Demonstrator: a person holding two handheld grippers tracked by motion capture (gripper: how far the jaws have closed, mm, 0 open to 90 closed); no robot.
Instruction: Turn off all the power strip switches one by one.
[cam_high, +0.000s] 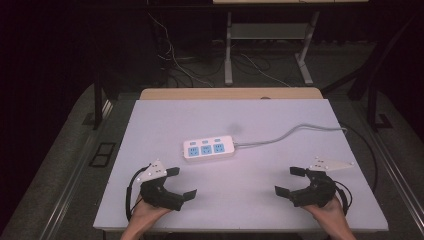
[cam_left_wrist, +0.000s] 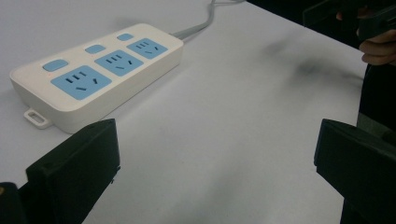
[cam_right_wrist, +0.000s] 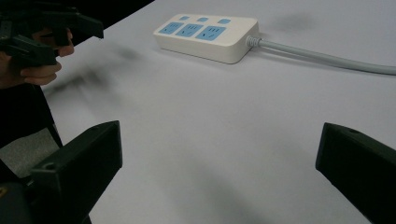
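The left gripper (cam_high: 180, 183) is sitting near the front left edge of the white table (cam_high: 250, 195), its two black jaws spread wide apart and gripping nothing, with bare tabletop showing between them in the left gripper view. The right gripper (cam_high: 288, 181) is mirroring it near the front right edge, jaws likewise standing wide apart and empty, a grey three-cornered plate (cam_high: 331, 164) lying on top of it. Each is being held by a hand coming in from the bottom of the high view. Between the two grippers and farther back, well apart from both, a white power strip (cam_high: 209, 148) with three blue sockets is lying flat near the middle of the table. Its grey cord (cam_high: 295, 131) is running off from its right end, curving toward the table's right edge. Behind the table, loose cables (cam_high: 175, 65) are trailing over the dark floor.
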